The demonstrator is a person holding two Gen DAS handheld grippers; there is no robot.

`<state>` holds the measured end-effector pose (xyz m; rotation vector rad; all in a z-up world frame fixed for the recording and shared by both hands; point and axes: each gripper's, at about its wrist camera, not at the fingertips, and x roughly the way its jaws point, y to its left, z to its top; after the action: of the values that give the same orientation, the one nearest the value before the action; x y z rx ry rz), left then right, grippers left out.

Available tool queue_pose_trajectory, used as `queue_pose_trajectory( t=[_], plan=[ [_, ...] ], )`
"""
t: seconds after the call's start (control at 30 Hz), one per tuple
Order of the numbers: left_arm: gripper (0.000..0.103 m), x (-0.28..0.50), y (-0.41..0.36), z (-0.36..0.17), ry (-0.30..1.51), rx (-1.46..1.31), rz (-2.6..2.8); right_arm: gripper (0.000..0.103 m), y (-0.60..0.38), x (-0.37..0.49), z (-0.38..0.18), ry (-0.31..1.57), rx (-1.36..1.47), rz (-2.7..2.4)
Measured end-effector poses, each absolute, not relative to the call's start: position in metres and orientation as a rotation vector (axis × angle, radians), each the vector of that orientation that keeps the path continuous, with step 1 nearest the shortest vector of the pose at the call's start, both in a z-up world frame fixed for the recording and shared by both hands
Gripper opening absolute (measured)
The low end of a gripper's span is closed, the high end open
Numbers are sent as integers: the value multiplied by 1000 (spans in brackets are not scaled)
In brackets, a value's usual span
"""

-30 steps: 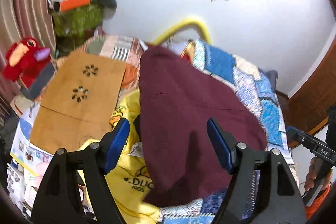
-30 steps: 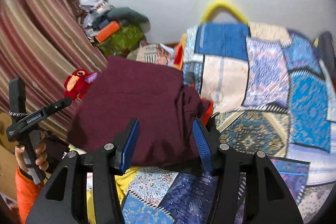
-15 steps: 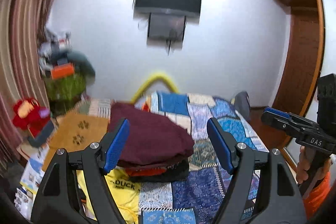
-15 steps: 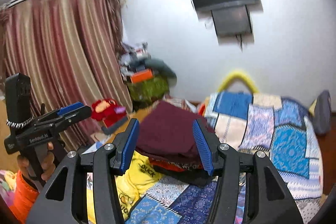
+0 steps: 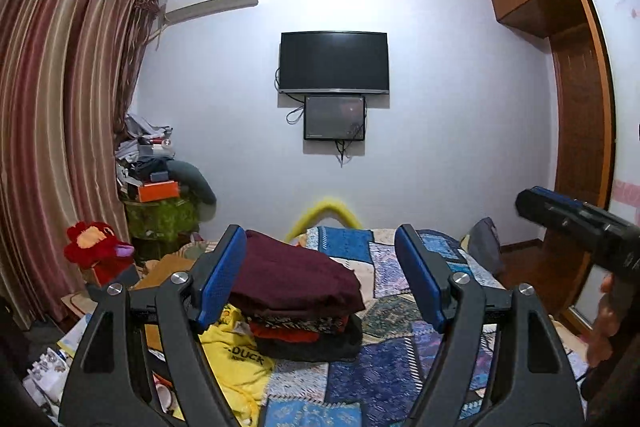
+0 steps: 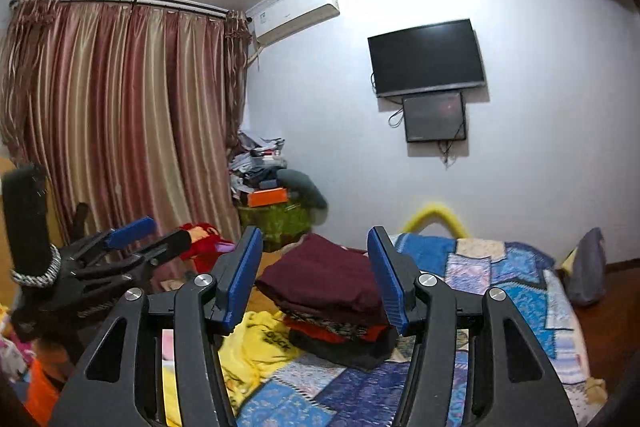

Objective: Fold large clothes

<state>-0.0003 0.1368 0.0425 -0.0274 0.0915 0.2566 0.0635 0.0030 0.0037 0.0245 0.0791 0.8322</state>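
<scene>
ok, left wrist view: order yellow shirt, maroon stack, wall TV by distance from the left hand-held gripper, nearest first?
1. Yellow shirt, on the bed, low left.
2. Maroon stack, mid-bed, just beyond.
3. Wall TV, far wall, centre.

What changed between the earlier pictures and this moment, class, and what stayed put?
Both grippers pulled back and tilted up from the maroon garment: it filled the views a second ago, now wall and TV show. The left gripper has just been opening, nothing between its pads; the right gripper is open and empty too. The maroon garment stays folded atop the stack; the yellow shirt and quilt lie unchanged.
</scene>
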Motion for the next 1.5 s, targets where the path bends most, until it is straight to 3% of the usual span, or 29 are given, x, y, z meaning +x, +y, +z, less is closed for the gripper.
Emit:
queue_pose_trajectory(
  t=[0.03, 0.1, 0.23, 1.5],
  plan=[
    [88, -4, 135, 42, 85, -36, 263, 54, 4, 63, 2, 79, 21, 824],
    [100, -11, 132, 39, 77, -39, 283, 70, 6, 63, 1, 85, 18, 796],
    [101, -17, 127, 35, 69, -18, 322, 84, 4, 65, -2, 100, 35, 765],
    [103, -8, 124, 15, 93, -4, 355, 88, -6, 58, -11, 154, 6, 718]
  ],
)
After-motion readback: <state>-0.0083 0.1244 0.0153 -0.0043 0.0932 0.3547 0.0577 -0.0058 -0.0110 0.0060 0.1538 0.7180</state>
